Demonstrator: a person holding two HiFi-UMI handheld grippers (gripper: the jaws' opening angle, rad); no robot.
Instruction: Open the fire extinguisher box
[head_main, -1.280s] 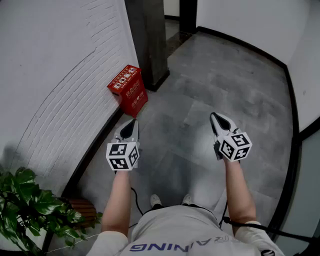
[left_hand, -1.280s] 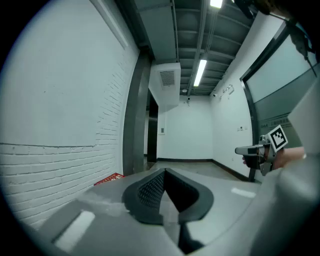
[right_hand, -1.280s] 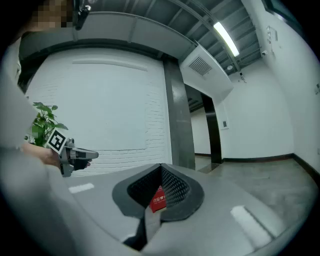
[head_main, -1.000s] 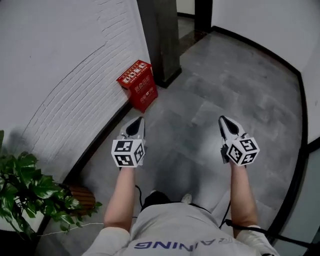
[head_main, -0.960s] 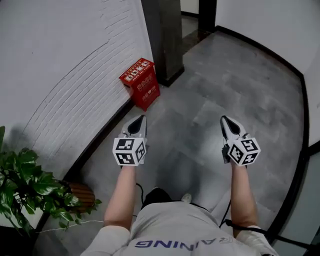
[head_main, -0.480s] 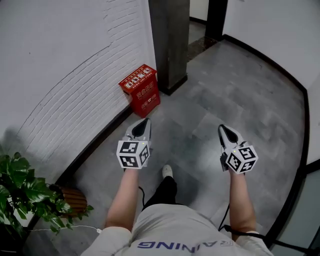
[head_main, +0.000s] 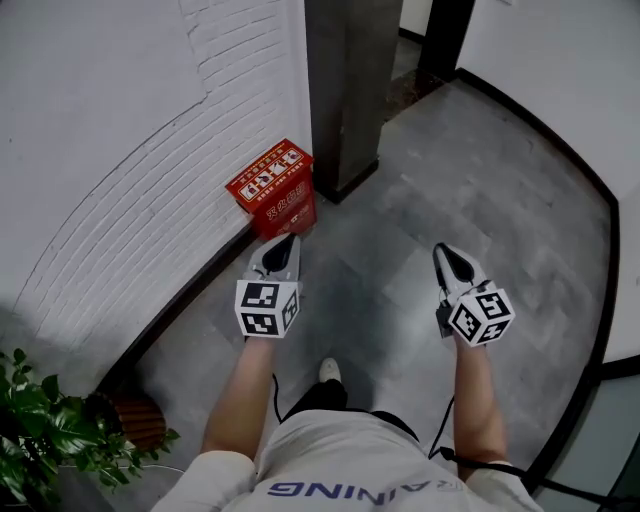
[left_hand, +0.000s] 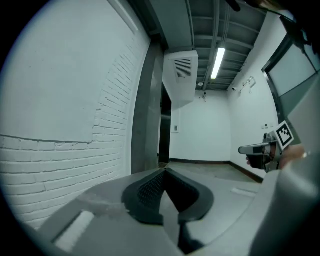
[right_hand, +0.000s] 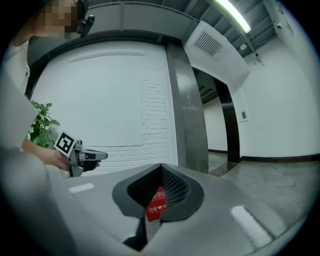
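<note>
Where the fire extinguisher box (head_main: 272, 188) lies: on the floor (head_main: 400, 230), upper middle-left of the head view, in the corner where the white brick wall (head_main: 130, 180) meets the dark pillar (head_main: 345, 90).
Box state: red, with white pictograms on its lid; it looks closed and nothing touches it.
Long axis: the lid's longer edge seems to run along the foot of the wall, and the printed front face is turned toward the lower right of the frame.
Left tongs (head_main: 288, 242): tips pressed together with nothing in them; they point up-frame at the box, just below its front face, near but apart.
Right tongs (head_main: 441, 250): closed tight and empty, well apart from the box at the right of the frame; in their own view the box (right_hand: 156, 202) is only a red patch far beyond the tips.
Bearing: the box lies ahead and slightly left of the left tongs, and ahead and far left of the right.
Nearer hand: the left, by a clear margin.
Stage: approach, as I read it; opening not yet begun.
Next move calls for: coming lower and closer, then parting the tips to catch the lid's front edge; any latch is too small to make out.
Surroundings: a plant (head_main: 45, 440) in the lower left corner.
</note>
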